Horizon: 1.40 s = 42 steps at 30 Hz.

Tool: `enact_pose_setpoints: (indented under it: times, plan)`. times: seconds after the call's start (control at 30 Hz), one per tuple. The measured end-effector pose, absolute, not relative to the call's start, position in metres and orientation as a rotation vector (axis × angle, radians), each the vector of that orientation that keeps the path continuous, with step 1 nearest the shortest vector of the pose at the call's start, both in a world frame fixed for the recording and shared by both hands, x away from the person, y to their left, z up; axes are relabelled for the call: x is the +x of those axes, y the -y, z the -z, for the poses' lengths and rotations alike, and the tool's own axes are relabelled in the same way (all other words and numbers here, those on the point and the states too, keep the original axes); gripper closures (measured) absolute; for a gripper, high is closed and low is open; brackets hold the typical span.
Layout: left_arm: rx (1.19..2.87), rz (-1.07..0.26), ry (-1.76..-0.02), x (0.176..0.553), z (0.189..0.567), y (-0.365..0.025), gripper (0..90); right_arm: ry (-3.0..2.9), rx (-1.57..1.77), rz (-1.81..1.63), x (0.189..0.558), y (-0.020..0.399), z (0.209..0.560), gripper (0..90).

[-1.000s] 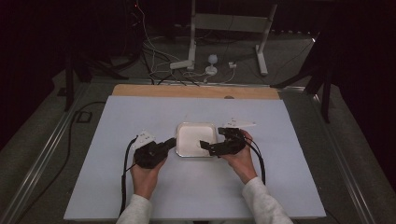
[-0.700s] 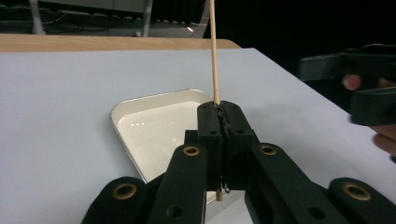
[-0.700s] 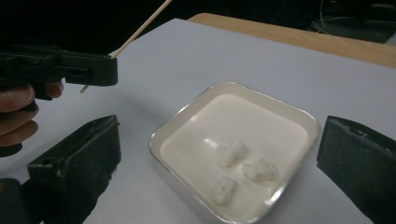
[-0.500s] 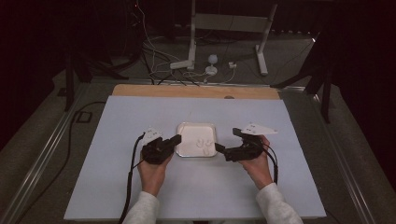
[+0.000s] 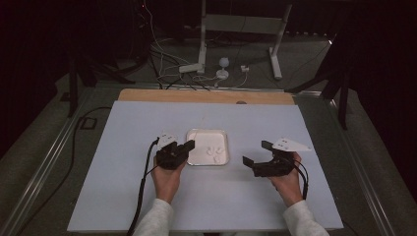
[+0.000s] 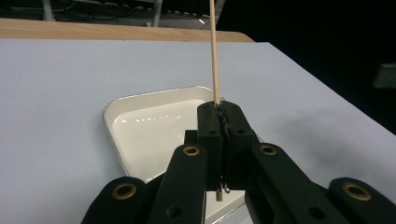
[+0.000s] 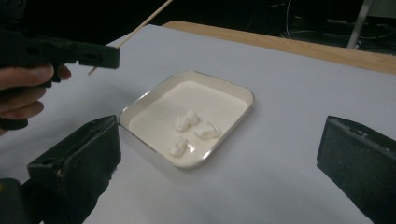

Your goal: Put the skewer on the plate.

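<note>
White tray [image 7: 140, 109]: lumps [image 7: 187, 119] in R view

- The thin wooden skewer [image 6: 215, 56] runs out past the top edge of the left gripper view, tip unseen; in the high view it's too fine to pick out.
- The shallow white square tray [image 6: 140, 126] has its near corner hidden behind the left gripper [image 6: 219, 121].
- Three small white lumps [image 7: 191, 128] in the tray: too soft-edged to tell what they are.
</note>
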<state>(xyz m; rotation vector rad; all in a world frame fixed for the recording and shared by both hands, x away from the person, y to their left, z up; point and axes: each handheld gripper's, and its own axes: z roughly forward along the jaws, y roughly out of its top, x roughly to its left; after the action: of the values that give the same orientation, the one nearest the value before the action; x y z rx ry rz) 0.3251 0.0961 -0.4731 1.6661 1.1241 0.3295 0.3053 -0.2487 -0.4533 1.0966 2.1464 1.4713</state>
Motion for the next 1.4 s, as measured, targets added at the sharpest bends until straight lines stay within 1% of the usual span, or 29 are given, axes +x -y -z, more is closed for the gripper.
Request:
enact_pose_setpoints:
  times: [0.4, 0.73, 1.0, 1.27, 1.33, 1.37, 1.4]
  plan:
    - [1.669, -0.339, -1.168, 0.332, 0.479, -0.092, 89.0, -2.103, 1.127, -1.47, 0.287, 0.276, 0.461, 0.0]
    - [1.703, -0.356, -1.2, 0.335, 0.487, -0.079, 89.0, -2.029, 1.168, -1.474, 0.27, 0.296, 0.466, 0.0]
    - [1.732, -0.364, -1.249, 0.339, 0.499, -0.072, 88.8, -1.997, 1.201, -1.473, 0.267, 0.306, 0.468, 0.0]
    - [1.759, -0.33, -1.319, 0.339, 0.515, -0.07, 88.7, -1.996, 1.208, -1.475, 0.268, 0.307, 0.469, 0.0]
    - [1.762, -0.32, -1.323, 0.338, 0.515, -0.069, 88.0, -1.994, 1.21, -1.473, 0.268, 0.307, 0.469, 0.0]
    - [1.761, -0.31, -1.319, 0.337, 0.515, -0.069, 85.8, -1.994, 1.211, -1.474, 0.268, 0.308, 0.47, 0.0]
    - [1.755, -0.296, -1.314, 0.337, 0.515, -0.068, 81.7, -1.994, 1.212, -1.472, 0.268, 0.308, 0.47, 0.0]
